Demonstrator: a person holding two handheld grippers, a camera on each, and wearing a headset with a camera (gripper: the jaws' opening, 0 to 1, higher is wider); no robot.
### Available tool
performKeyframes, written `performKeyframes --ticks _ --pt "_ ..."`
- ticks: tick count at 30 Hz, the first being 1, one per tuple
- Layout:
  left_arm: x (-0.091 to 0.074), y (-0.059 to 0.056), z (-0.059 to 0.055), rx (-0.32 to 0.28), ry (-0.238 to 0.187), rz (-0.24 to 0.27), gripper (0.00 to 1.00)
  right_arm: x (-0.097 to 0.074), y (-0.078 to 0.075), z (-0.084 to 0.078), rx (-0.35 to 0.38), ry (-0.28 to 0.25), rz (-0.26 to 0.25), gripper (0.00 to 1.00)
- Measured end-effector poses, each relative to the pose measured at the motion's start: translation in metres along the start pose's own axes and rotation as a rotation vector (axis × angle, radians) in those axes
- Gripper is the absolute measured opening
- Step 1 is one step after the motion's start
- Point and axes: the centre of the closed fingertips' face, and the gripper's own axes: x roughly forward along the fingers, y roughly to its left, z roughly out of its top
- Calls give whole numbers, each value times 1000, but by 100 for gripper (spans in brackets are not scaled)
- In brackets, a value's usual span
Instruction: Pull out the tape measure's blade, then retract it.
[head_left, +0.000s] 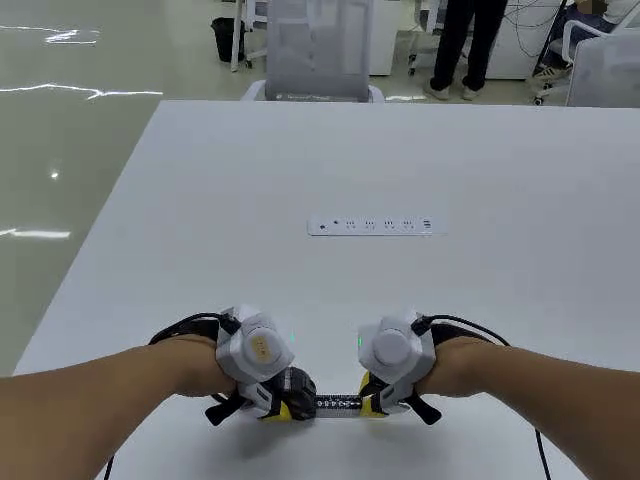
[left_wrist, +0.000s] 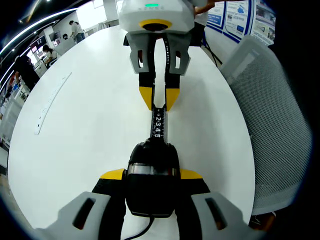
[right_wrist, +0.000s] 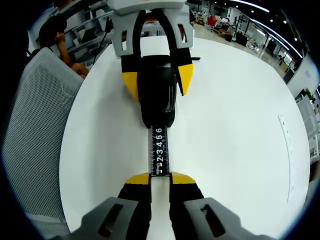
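With both forearms (head_left: 100, 388) reaching in from 7 and 5 o'clock, the left hand-held gripper (head_left: 285, 402) clamps the tape measure (head_left: 299, 386) while the right hand-held gripper (head_left: 368, 398) pinches its blade (head_left: 338, 403) tip.

Open-plan office or lab, long white table (head_left: 200, 200) with built-in socket strip (head_left: 376, 224) ahead of the left gripper (head_left: 288, 406), mesh office chair (head_left: 318, 45) at the far end, glossy floor (head_left: 70, 120), wall posters (left_wrist: 235, 22), person standing (head_left: 468, 40) beyond.
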Motion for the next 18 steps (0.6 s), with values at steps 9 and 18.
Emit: performKeyframes --ticks 9,18 --pt "0 1 0 -5 2 2 33 -2 -1 -4 -1 4 1 11" --pt "0 1 0 -6 2 3 33 -7 -1 -10 3 13 1 11"
